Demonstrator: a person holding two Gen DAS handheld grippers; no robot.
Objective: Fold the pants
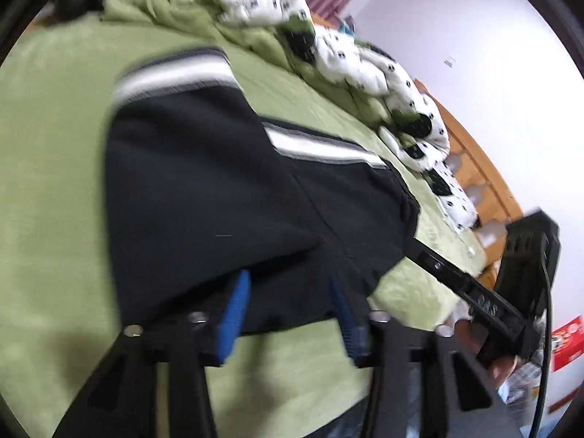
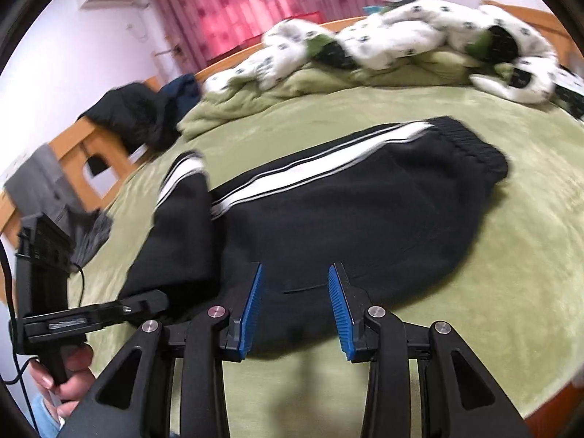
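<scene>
Black pants [image 2: 365, 211] with white side stripes lie folded on the green bed cover [image 2: 511, 292]; they also show in the left wrist view [image 1: 219, 189]. My right gripper [image 2: 295, 273] is open, its blue pads [image 2: 253, 303] just over the pants' near edge, holding nothing. My left gripper [image 1: 288, 281] is open too, its blue pads [image 1: 233, 314] at the pants' near edge with cloth lying over the tips. Each view shows the other gripper at the side: the right gripper [image 1: 474, 292] and the left gripper [image 2: 91, 314].
A white spotted quilt [image 2: 401, 33] and bunched green blanket [image 2: 237, 102] lie along the far side of the bed. Dark clothes [image 2: 135, 116] hang on the wooden bed frame [image 2: 73, 146]. Pink curtains [image 2: 255, 0] hang behind.
</scene>
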